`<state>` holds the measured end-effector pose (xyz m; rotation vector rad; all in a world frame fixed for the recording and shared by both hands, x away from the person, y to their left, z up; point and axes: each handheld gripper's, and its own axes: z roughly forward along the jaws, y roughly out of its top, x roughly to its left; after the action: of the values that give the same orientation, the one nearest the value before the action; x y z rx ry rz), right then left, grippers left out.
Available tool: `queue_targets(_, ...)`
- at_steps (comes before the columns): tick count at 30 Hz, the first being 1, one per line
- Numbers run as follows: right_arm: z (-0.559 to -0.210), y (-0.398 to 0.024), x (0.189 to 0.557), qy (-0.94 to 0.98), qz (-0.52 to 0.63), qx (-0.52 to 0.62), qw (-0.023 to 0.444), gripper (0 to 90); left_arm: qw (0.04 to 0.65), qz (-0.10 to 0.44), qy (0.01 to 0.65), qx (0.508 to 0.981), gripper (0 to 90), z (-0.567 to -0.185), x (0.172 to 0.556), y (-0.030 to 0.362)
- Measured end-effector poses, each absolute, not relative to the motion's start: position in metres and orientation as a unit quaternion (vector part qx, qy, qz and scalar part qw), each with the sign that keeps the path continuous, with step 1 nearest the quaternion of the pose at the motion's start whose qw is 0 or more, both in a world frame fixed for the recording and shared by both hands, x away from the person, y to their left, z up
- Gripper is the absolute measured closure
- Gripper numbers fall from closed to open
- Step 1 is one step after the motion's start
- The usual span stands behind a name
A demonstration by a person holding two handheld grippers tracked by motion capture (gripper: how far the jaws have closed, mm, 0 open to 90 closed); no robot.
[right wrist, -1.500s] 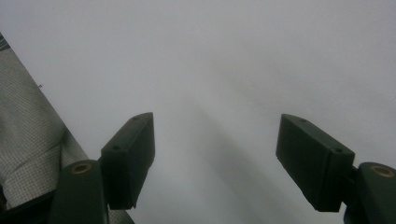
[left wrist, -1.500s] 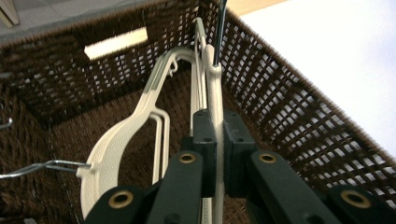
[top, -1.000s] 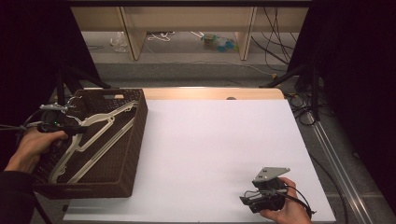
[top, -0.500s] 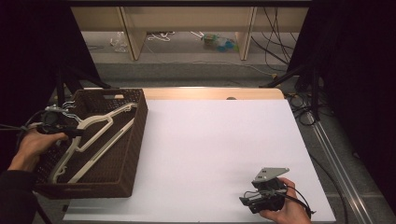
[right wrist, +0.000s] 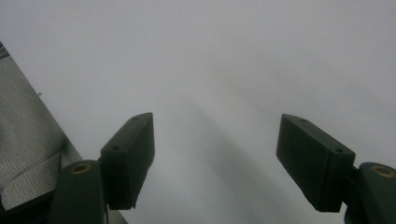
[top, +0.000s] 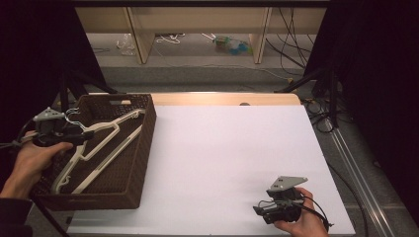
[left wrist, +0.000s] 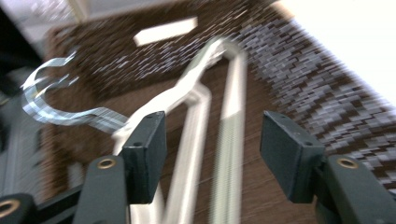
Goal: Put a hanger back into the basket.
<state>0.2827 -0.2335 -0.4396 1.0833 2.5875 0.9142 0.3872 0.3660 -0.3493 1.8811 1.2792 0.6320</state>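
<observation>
Left tool [top: 85,134], held in the left hand [top: 30,159], hovers over the left rim of the basket [top: 143,148]; its jaws have just been opening and now stand apart, pressing on nothing. Seen along those jaws in the left gripper view [left wrist: 212,149], blurred white bars of the hanger [left wrist: 205,121] run up between the pads without touching them, and the metal hook [left wrist: 51,109] curls off to the left. From above, the hanger [top: 99,143] lies slanted inside the basket, hook [top: 73,114] toward the far left corner, just beside the tool. Basket sits on the left part of the white counter [top: 222,163]. Right tool [top: 262,211], in the right hand [top: 299,222], rests at the near right of the counter, well apart from the basket; its jaws are wide, with bare counter [right wrist: 219,70] between them [right wrist: 215,158].
</observation>
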Motion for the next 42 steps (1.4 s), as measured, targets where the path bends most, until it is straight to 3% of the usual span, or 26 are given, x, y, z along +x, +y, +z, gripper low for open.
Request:
queue_targets(12,-0.437,-0.235,0.283,0.864,0.324,0.371,0.107,28.4,0.515,0.21,0.396,0.731,36.7,-0.344,0.339,0.272)
queue_targets(28,-0.429,-0.238,0.284,0.833,0.39,0.364,0.149,23.4,0.555,0.173,0.328,0.745,26.5,-0.392,0.309,0.197)
queue_targets(33,-0.427,-0.236,0.282,0.816,0.426,0.357,0.159,19.2,0.543,0.177,0.301,0.764,22.7,-0.402,0.302,0.185)
queue_targets(42,-0.429,-0.235,0.28,0.797,0.469,0.342,0.169,16.6,0.559,0.17,0.308,0.751,17.4,-0.418,0.287,0.179)
